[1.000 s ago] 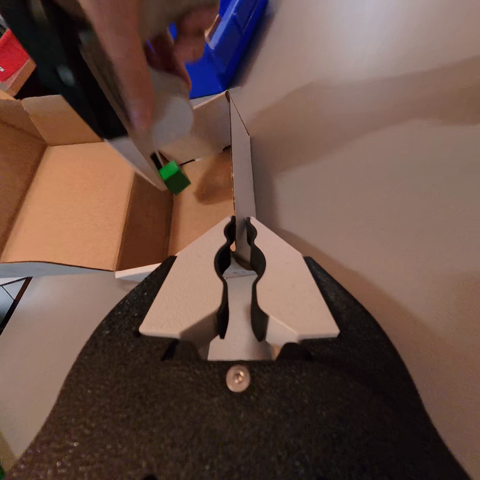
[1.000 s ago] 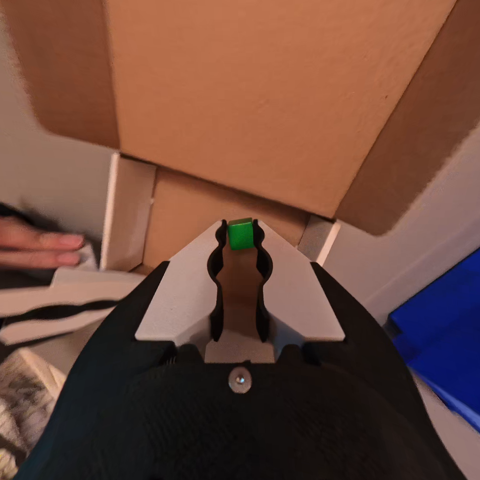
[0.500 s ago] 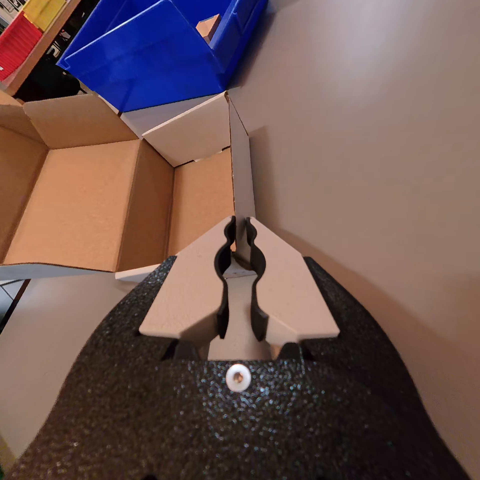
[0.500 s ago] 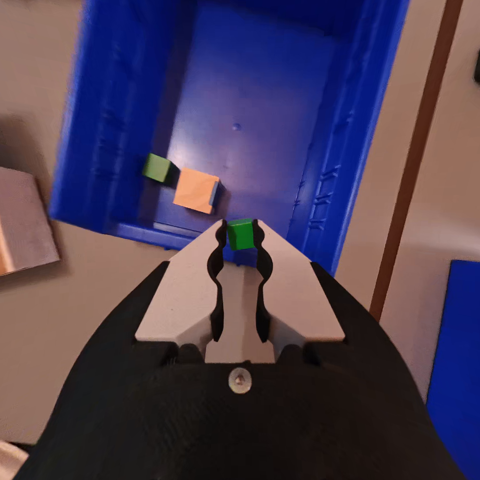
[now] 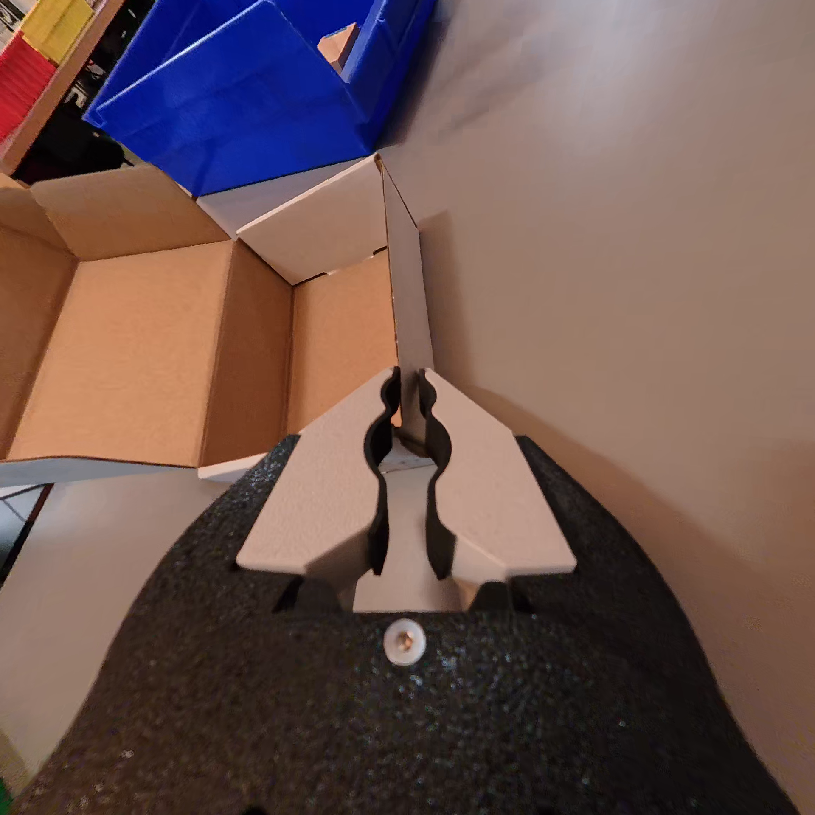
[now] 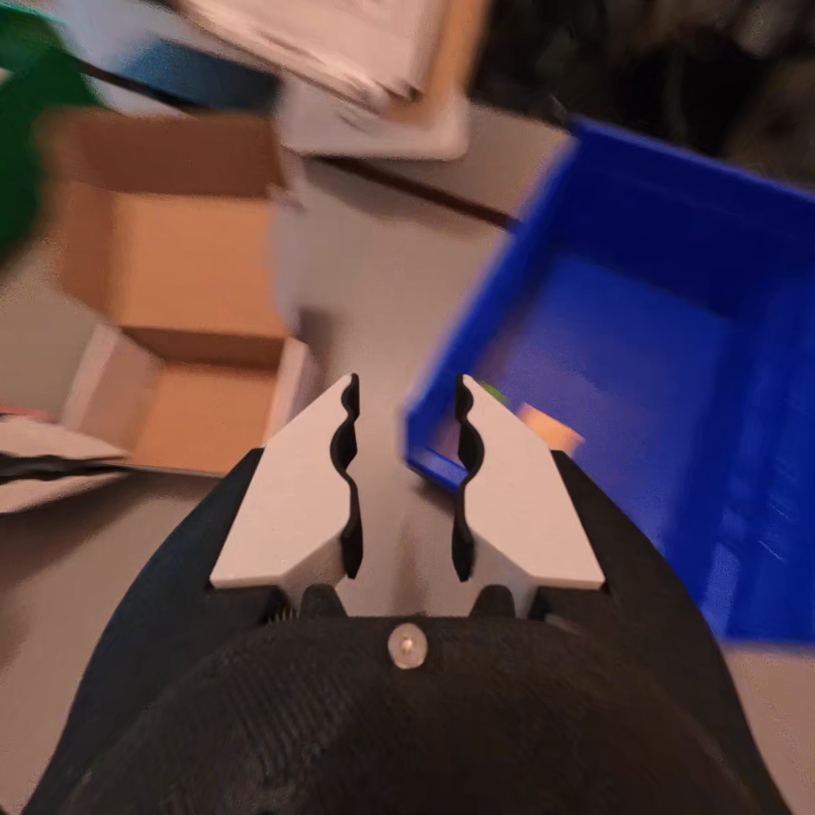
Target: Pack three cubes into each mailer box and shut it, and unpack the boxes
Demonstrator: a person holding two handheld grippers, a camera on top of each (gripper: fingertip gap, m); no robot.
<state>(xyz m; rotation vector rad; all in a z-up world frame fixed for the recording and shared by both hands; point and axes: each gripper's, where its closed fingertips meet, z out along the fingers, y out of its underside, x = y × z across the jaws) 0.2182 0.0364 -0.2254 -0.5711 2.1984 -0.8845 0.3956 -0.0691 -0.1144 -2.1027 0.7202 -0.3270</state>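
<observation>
An open mailer box, brown inside and white outside, lies on the table at the left of the left wrist view. My left gripper is shut on the box's upright right side wall. The box's inside that shows is bare. In the blurred right wrist view my right gripper is open and empty over the table, between the same open box on the left and a blue bin on the right. A tan cube and a green cube lie in the bin's near corner.
The blue bin stands just behind the box in the left wrist view, with a tan cube showing over its rim. Red and yellow bins sit far left. A white box or paper stack and a green blur lie beyond.
My right gripper carried the green cube out of the box to over the blue bin, opened and let it go, then swung back toward the box. My left gripper kept hold of the wall.
</observation>
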